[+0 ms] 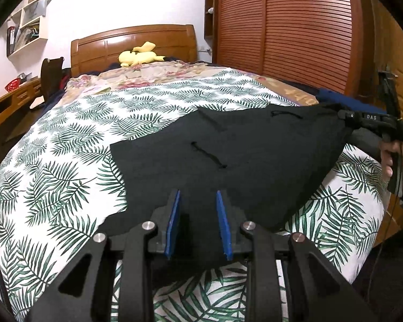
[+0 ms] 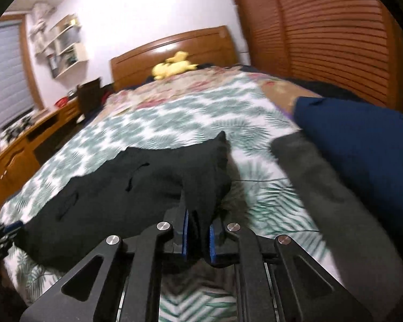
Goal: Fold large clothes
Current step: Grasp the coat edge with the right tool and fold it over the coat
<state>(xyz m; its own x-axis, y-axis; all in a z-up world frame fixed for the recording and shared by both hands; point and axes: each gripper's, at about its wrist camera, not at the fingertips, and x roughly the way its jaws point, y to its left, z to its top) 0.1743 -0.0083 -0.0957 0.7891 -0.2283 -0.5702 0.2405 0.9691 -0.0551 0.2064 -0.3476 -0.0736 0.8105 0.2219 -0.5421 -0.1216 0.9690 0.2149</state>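
On the bed (image 1: 67, 177), black garment (image 1: 241, 155) stretched between both grippers.
Left gripper (image 1: 197, 201) fingers narrowed onto one near edge of cloth; right gripper (image 2: 198, 230) fingers clamped tight on a bunched corner, lifted off the leaf-print cover.

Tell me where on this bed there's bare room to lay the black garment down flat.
Free: the leaf-print cover left of the black garment, and the stretch beyond it up to the floral blanket. Crowded: the right edge, where the grey garment and navy garment lie.
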